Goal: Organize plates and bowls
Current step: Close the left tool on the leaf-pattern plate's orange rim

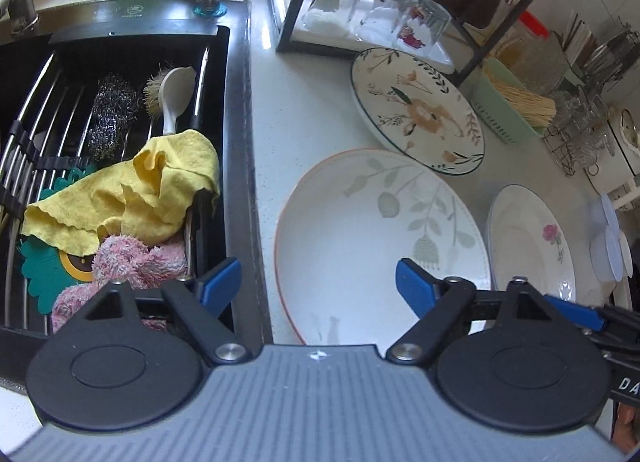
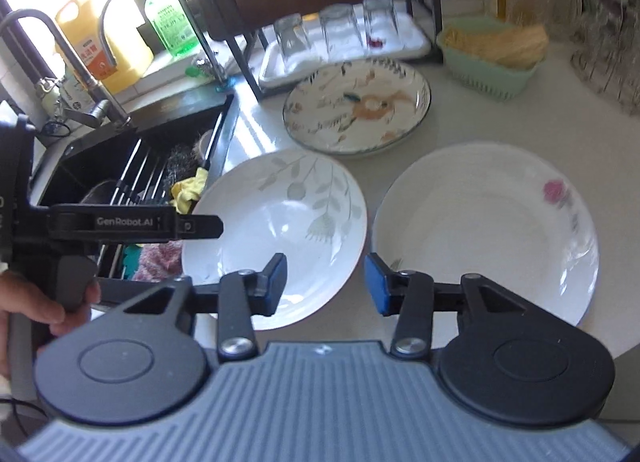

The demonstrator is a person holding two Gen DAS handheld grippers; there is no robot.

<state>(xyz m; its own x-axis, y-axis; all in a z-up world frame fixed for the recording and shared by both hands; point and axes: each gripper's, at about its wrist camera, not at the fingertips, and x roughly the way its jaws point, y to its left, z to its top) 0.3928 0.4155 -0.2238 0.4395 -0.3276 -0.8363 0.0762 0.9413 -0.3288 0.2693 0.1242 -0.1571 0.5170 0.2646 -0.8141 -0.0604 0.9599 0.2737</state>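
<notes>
Left gripper point(image 1: 318, 282) is wide, holding nothing, hovering over the near rim of the leaf plate point(image 1: 380, 238), probably lining up to straddle the edge. Right gripper point(image 2: 325, 282) is narrower but parted, empty, its gap over the bare counter point(image 2: 366, 165) between the leaf plate and the rose plate point(image 2: 480, 229) just right of it. Floral plate point(image 2: 356, 105) sits ahead of both. All three lie flat, unstacked, likely awaiting stacking. Sink point(image 1: 120, 141) is left.
</notes>
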